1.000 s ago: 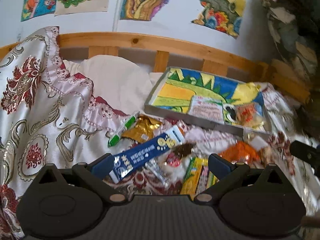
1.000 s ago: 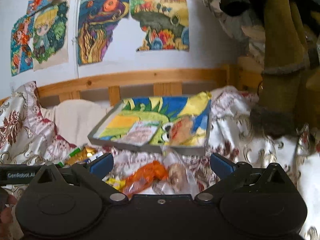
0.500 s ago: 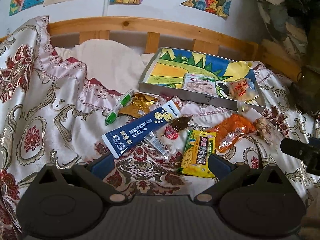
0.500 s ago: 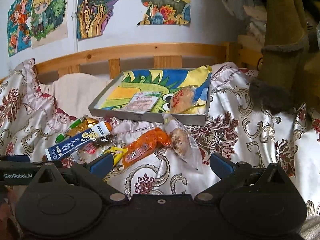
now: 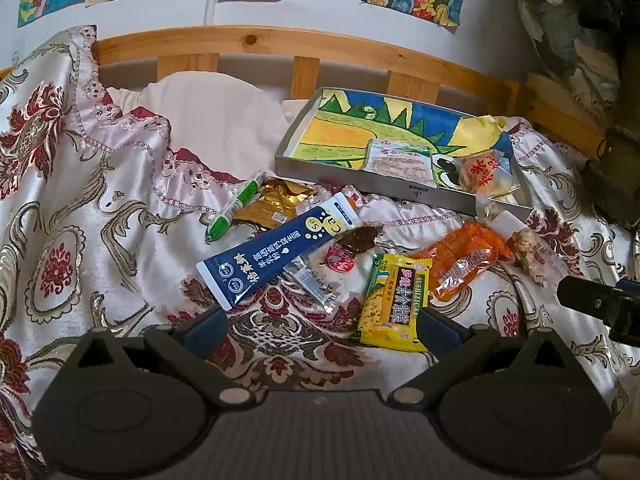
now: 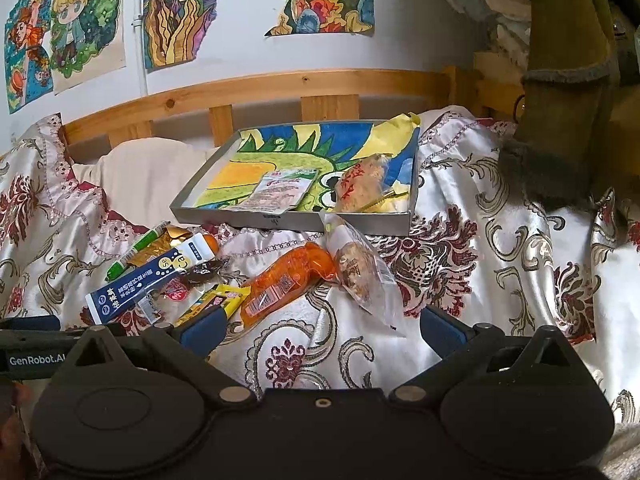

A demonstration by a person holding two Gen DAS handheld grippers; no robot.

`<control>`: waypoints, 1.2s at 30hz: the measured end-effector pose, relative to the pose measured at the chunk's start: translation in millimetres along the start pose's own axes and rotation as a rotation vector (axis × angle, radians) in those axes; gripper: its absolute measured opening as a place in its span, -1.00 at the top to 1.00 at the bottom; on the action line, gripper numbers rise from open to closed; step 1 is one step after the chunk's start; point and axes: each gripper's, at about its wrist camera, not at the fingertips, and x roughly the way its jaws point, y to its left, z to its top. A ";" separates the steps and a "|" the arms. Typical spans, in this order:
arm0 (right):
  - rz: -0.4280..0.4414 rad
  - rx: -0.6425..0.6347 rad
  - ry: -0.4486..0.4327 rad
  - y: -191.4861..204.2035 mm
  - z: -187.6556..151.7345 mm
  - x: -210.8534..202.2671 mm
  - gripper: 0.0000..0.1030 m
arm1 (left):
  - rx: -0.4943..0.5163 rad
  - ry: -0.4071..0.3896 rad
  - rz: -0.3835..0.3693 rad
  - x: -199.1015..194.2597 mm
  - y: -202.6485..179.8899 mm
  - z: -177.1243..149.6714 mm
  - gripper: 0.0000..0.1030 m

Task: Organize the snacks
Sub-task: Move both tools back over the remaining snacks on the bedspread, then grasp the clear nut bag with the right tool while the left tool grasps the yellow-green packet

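1. Satin bedspread [image 5: 100, 216] now fills more of both views than a second ago: I have pulled both grippers back and up, so the whole scatter of snacks has come into sight.
2. My left gripper [image 5: 320, 326] hangs wide open and empty, as does my right gripper [image 6: 320, 326]; nothing sits between either pair of fingers.
3. That retreat leaves me at a choosing point, I judge, with most snacks not yet in the tray [image 5: 372, 188].
4. The tray lies far and right of centre, already holding a pale flat packet [image 5: 400, 162] and a clear bag with red print [image 5: 486, 172].
5. The yellow packet [image 5: 394, 300] lies just ahead of the left gripper's right finger; the blue sachet [image 5: 276, 256] sits further left.
6. The orange packet [image 6: 286, 284] and clear pastry bag [image 6: 356, 272] lie near the right gripper, probably touching each other.
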 end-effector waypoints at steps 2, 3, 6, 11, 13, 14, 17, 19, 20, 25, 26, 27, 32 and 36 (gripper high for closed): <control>0.000 0.004 0.006 0.2 0.7 0.8 -0.99 | 0.001 0.003 0.001 0.9 -0.3 0.0 -0.99; 0.001 0.005 0.009 0.0 0.8 1.2 -0.99 | 0.000 0.005 0.002 1.7 -0.9 -0.1 -0.99; 0.006 0.006 0.024 0.7 1.4 3.2 -0.99 | 0.005 0.014 0.002 4.4 -1.7 -0.3 -0.99; 0.016 -0.001 0.048 2.4 2.3 7.2 -0.99 | 0.022 0.028 0.007 8.6 -3.7 -1.1 -0.99; 0.021 -0.002 0.062 2.8 3.2 9.6 -0.99 | 0.025 0.027 0.007 9.5 -4.1 -1.3 -0.99; 0.026 -0.002 0.070 2.7 3.8 10.7 -0.99 | 0.026 0.025 0.006 9.7 -4.1 -1.3 -0.99; 0.046 0.004 0.090 1.5 7.5 14.1 -0.99 | 0.018 0.022 0.007 11.2 -3.4 -0.8 -0.99; 0.067 0.009 0.112 0.6 10.1 18.4 -0.99 | 0.015 0.028 0.007 13.4 -3.9 -0.9 -0.99; 0.079 0.011 0.125 -0.1 11.3 21.1 -0.99 | 0.017 0.033 0.003 15.0 -4.7 -0.9 -0.99; 0.127 0.037 0.178 -7.0 21.7 39.0 -0.99 | 0.042 0.035 -0.023 22.8 -12.3 1.8 -0.99; 0.141 0.037 0.179 -8.8 24.4 42.0 -0.99 | 0.043 0.039 -0.036 25.1 -13.7 3.0 -0.99; 0.151 0.023 0.171 -10.4 27.1 44.2 -0.99 | 0.043 0.046 -0.048 27.7 -15.4 4.0 -0.99; 0.146 -0.031 0.100 -23.6 40.7 55.7 -0.99 | 0.058 0.070 -0.104 42.0 -23.6 6.4 -0.99; 0.153 -0.057 0.106 -32.2 45.8 76.8 -0.98 | 0.087 0.102 -0.118 56.4 -30.0 9.2 -0.99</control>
